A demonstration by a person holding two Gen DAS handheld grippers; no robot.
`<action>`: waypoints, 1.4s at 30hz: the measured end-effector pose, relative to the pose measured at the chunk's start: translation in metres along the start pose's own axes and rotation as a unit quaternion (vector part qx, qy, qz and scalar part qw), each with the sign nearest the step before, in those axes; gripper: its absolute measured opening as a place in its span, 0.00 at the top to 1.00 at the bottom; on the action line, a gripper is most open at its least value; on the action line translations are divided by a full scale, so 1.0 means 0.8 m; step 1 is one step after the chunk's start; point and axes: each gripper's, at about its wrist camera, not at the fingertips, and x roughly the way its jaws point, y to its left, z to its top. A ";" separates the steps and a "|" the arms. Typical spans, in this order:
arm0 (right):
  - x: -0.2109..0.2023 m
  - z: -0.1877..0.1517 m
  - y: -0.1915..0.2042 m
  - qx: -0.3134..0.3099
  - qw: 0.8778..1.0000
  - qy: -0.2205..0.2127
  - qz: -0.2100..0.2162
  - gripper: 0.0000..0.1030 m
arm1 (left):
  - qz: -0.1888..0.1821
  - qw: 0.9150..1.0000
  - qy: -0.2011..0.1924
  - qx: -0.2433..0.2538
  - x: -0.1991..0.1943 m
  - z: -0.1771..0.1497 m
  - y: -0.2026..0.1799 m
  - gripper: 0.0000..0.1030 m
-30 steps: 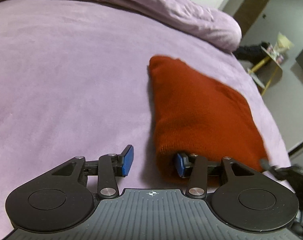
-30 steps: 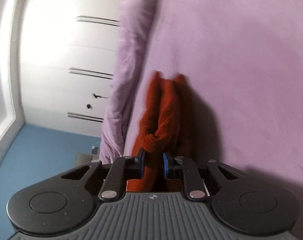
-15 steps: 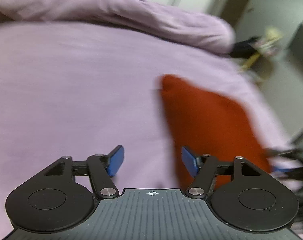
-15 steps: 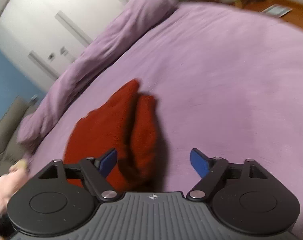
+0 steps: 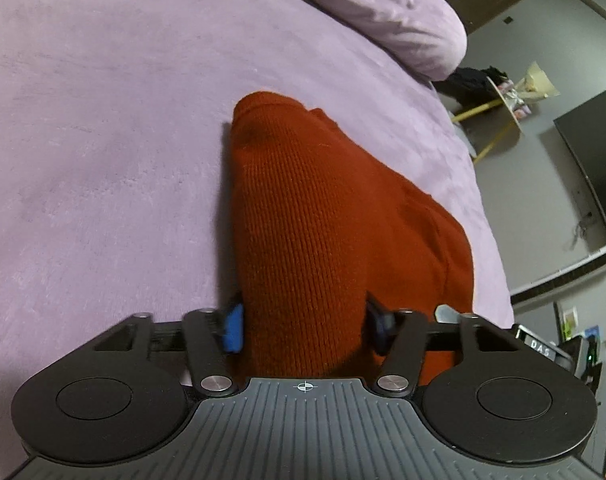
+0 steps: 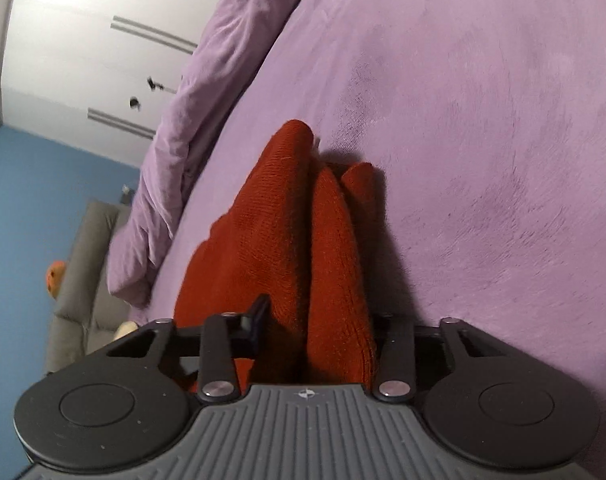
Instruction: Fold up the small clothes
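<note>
Item: we list one folded knit lying on the bed, with our left claw and right claw both wide astride its thick ends, where uneven closing could, we judge, spill the layers apart.

Your purple bed adjoins white wardrobe doors; blue wall and grey sofa beside it.

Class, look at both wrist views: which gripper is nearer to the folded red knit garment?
Neither is clearly nearer. The left gripper straddles one end of the red knit garment, fingers wide on either side. The right gripper straddles another part the same way.
</note>
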 end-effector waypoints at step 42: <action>0.159 -0.127 0.178 -0.323 0.934 -0.079 -0.131 1.00 | 0.224 0.959 -0.157 0.071 -0.024 -0.012 0.037 0.12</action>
